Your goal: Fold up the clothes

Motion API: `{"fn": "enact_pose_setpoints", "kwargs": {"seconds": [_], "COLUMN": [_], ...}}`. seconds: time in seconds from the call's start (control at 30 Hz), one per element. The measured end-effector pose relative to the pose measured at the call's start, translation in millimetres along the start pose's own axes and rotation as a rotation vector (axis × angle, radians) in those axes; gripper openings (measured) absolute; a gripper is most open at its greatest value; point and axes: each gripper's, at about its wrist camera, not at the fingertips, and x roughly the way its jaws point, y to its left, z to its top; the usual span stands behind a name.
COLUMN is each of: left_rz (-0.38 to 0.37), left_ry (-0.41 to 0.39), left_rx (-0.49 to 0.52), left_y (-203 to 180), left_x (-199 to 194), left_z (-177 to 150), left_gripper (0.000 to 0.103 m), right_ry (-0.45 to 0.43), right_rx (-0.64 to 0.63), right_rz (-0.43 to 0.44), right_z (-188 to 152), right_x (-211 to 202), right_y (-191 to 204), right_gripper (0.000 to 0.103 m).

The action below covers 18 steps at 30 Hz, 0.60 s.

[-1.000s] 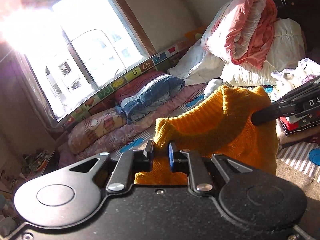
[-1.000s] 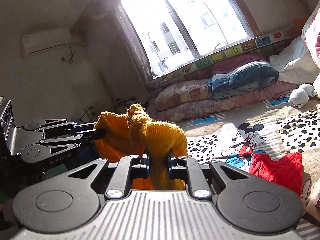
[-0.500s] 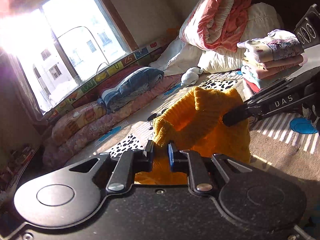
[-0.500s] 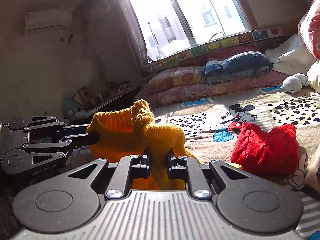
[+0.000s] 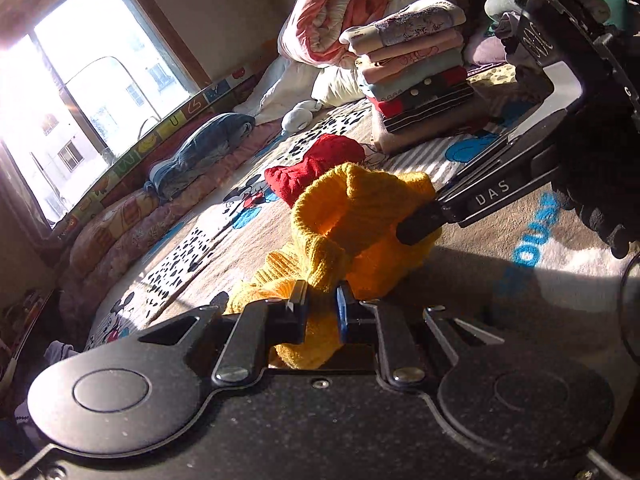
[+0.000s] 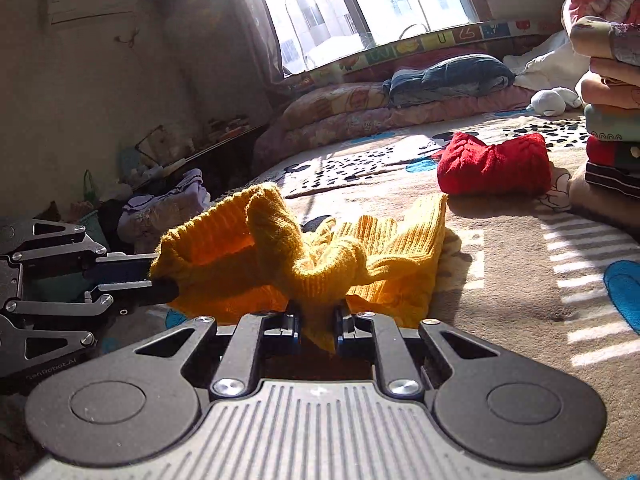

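My left gripper (image 5: 322, 304) is clamped on a bunched edge of the orange-yellow ribbed knit sweater (image 5: 360, 216), and my right gripper (image 6: 316, 322) pinches another bunched edge of the same sweater (image 6: 304, 256). The garment is stretched between them, low over the beige cartoon-print plush blanket (image 6: 520, 280) covering the bed, with its lower folds sagging onto the blanket.

From the left wrist I see my right gripper (image 5: 420, 226) coming in from the right, its dark fingers (image 5: 416, 230) biting the sweater's far edge, and my gloved right hand (image 5: 596, 192) behind it. This view also shows the whole stack of folded clothes (image 5: 416, 84) at the far right, with rolled pink and white quilts (image 5: 340, 12) behind it.

From the right wrist my left gripper (image 6: 156, 280) enters from the left, gripping the sweater's ribbed hem. Only this view shows the wall air conditioner (image 6: 90, 6) at the far left and the clutter of small things (image 6: 168, 160) beside the bed.

Both views catch the crumpled red knit garment (image 6: 494, 166) lying on the blanket beyond the sweater, near the stack, and the small white plush toy (image 6: 550, 102) farther off below the sunlit window (image 6: 360, 4).
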Motion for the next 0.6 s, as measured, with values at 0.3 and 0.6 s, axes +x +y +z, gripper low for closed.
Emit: {"fn": "enact_pose_setpoints", "kwargs": {"seconds": [0.3, 0.6], "left_rz": [-0.039, -0.107], "left_ry": [0.066, 0.189], "left_rx": [0.053, 0.0], "left_y": [-48.5, -83.4], "left_x": [-18.6, -26.1], "left_z": [-41.8, -82.7], "left_gripper": [0.013, 0.013], "right_ry": [0.063, 0.207], "right_rx": [-0.03, 0.053], "right_rz": [-0.046, -0.049], "right_z": [-51.1, -98.3], "right_x": [-21.1, -46.8], "right_y": [12.7, 9.0], "right_gripper": [0.017, 0.033]}}
